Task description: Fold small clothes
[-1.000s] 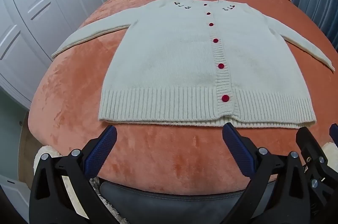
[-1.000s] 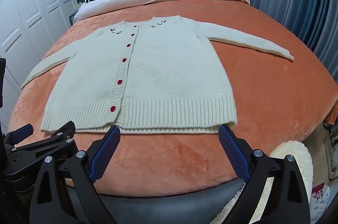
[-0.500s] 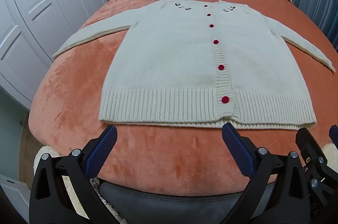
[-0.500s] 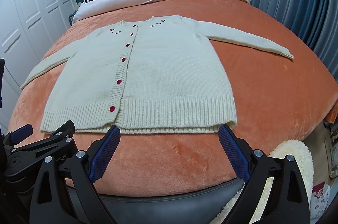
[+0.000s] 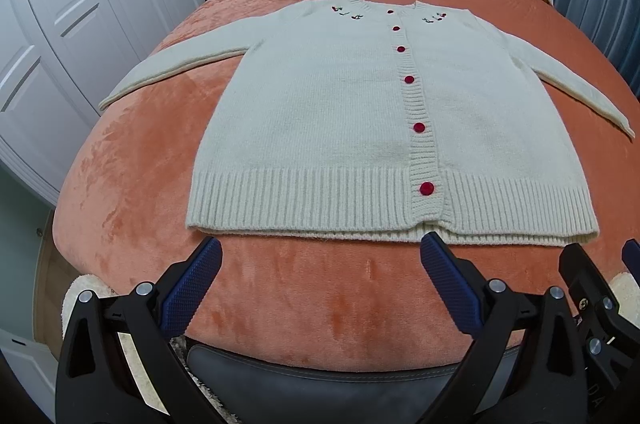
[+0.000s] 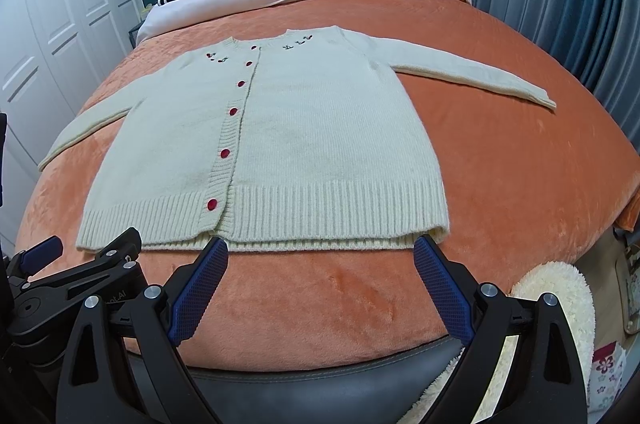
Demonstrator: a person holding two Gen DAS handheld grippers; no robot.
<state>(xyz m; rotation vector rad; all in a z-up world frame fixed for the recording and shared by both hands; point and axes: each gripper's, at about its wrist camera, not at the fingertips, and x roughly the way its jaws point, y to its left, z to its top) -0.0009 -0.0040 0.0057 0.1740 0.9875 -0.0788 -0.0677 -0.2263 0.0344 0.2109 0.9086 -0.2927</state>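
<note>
Cream cardigan (image 5: 320, 127) lay flat, buttoned, sleeves spread on orange bed (image 5: 132, 183) | left gripper (image 5: 320, 252) fingers apart, empty | right gripper (image 6: 320, 252) fingers apart, empty

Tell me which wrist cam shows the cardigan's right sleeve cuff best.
Right wrist. The cardigan lies flat, and its right sleeve runs unobstructed to the cuff, well inside the frame. In the left wrist view that sleeve sits stretched at the fisheye's edge.

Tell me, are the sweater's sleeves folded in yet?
No, both sleeves of the cream cardigan lie stretched out flat on the orange blanket.
</note>
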